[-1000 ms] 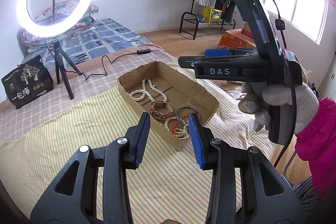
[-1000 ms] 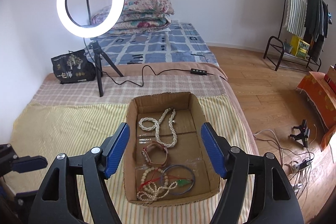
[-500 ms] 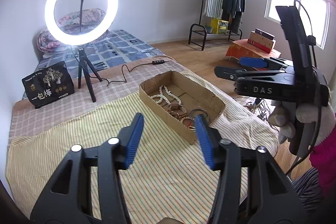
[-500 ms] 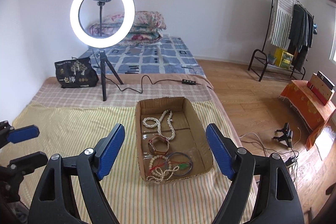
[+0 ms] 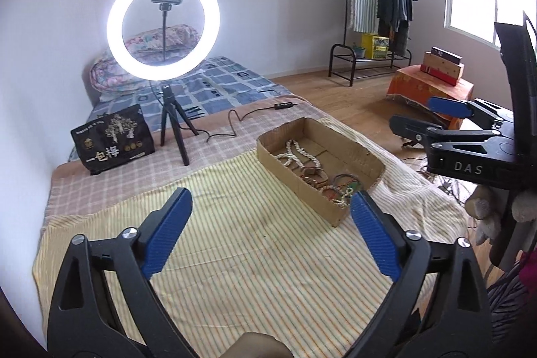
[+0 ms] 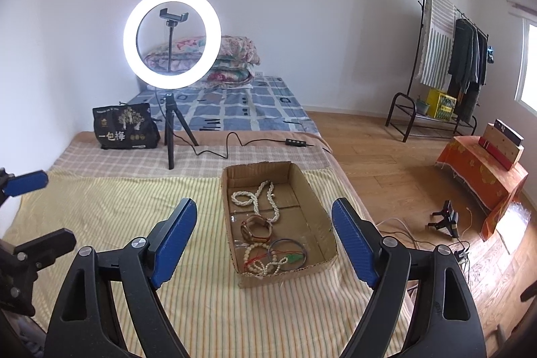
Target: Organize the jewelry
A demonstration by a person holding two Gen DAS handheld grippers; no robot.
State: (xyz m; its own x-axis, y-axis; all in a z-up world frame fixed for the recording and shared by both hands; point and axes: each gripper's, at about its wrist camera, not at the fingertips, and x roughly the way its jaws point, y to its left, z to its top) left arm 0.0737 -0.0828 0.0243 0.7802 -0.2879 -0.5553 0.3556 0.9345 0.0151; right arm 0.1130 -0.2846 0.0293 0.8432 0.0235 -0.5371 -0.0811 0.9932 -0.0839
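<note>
cardboard box [image 6: 320, 213]: shallow, open-topped, rectangular, resting on the yellow striped blanket [image 6: 100, 207] toward its right-hand side; in the right wrist view its long axis runs away from the camera toward the ring light [image 6: 172, 37], one short end nearest the gripper, the other pointing at the back of the bed. contents, front to back along that axis: beaded bracelet [image 6: 265, 262] with red cord and a green tag at the near end, thin dark bangle [image 6: 288, 249] just beside it, brown band [image 6: 256, 227] coiled near the middle, white bead necklace [image 6: 256, 200] looped at the far half, its strands running roughly lengthwise. all pieces lie on the box floor. left gripper [image 5: 270, 235]: blue pads spread wide, nothing between them, held above the blanket well short of the box, which sits ahead and to its right. right gripper [image 6: 263, 245]: likewise spread wide and empty, held above the near end of the box so that the box appears between its fingers. surroundings: ring light on a small black tripod, lit, standing on the checked cloth behind the blanket; black bag [image 6: 124, 126] with printed characters beside the tripod; clothes rack [image 6: 449, 62] against the far wall; orange cloth-covered stand [image 6: 480, 166] on the wooden floor.
</note>
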